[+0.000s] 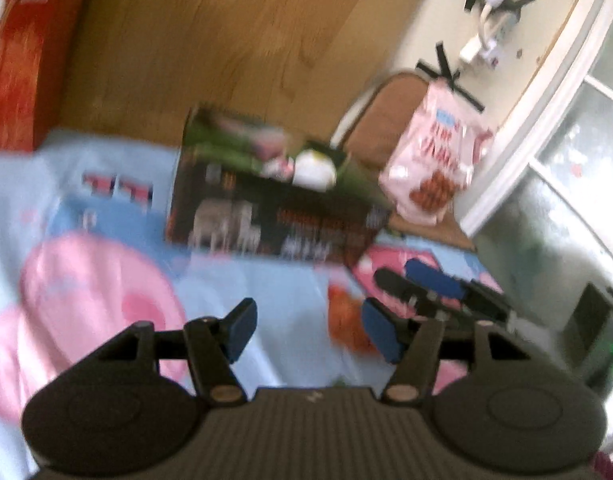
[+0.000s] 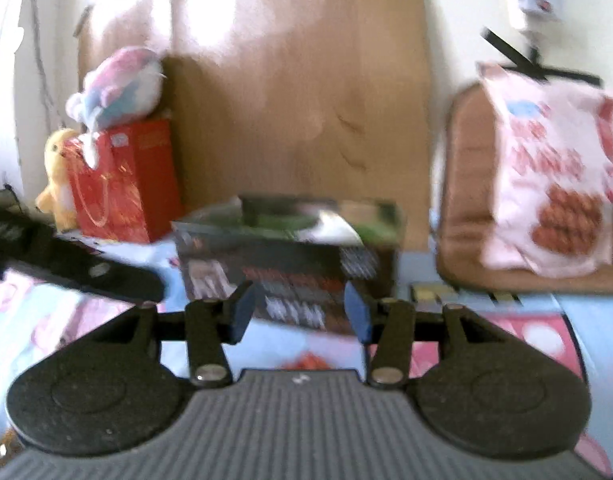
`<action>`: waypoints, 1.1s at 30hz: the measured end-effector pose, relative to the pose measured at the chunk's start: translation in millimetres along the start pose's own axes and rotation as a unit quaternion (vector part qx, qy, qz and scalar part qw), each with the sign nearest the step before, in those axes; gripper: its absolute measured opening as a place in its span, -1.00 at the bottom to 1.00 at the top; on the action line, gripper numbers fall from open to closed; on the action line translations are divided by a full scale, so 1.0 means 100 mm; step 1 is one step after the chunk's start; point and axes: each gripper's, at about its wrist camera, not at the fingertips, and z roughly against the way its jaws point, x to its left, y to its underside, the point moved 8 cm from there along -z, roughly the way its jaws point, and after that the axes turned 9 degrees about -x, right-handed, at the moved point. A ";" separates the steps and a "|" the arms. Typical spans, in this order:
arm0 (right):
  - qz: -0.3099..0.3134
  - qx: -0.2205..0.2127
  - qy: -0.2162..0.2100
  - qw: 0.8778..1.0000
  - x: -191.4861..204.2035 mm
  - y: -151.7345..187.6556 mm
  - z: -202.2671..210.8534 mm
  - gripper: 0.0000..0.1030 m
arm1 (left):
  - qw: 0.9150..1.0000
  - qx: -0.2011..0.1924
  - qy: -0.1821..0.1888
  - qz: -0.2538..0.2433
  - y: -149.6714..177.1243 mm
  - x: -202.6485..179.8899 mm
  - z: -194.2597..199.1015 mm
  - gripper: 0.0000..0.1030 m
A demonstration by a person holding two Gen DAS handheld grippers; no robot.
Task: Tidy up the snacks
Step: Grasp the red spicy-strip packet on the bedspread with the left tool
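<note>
A dark open box [image 1: 274,208] with green flaps stands on the blue and pink cloth; a white round item [image 1: 315,168] and small packets lie inside it. It also shows in the right wrist view [image 2: 290,264]. A pink snack bag [image 1: 434,160] leans on a brown chair; it also shows in the right wrist view [image 2: 554,184]. An orange snack [image 1: 346,324] lies on the cloth. My left gripper [image 1: 306,330] is open and empty, just left of the orange snack. My right gripper [image 2: 298,314] is open and empty, close in front of the box; it also shows in the left wrist view [image 1: 430,280].
A red gift bag [image 2: 122,188] with plush toys [image 2: 118,84] stands at the back left against a wooden panel [image 1: 226,40]. A brown chair [image 2: 462,200] stands at the right. A white window frame [image 1: 546,112] is at the far right.
</note>
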 end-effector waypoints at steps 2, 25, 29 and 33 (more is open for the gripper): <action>-0.022 0.024 0.022 0.999 -0.16 0.09 -0.01 0.02 | 1.000 0.017 -0.002 0.013 0.13 0.04 -0.02 0.15; 0.061 0.137 -0.256 0.955 1.67 0.50 -0.12 0.03 | 0.989 -0.032 -0.091 0.112 0.35 0.93 0.87 0.16; 0.088 0.116 -0.277 0.950 1.84 0.47 -0.01 0.01 | 0.989 -0.038 -0.091 0.110 0.38 0.96 0.99 0.15; 0.048 0.121 -0.251 0.959 1.61 0.42 0.08 0.03 | 0.990 -0.036 -0.085 0.104 0.39 0.96 1.01 0.15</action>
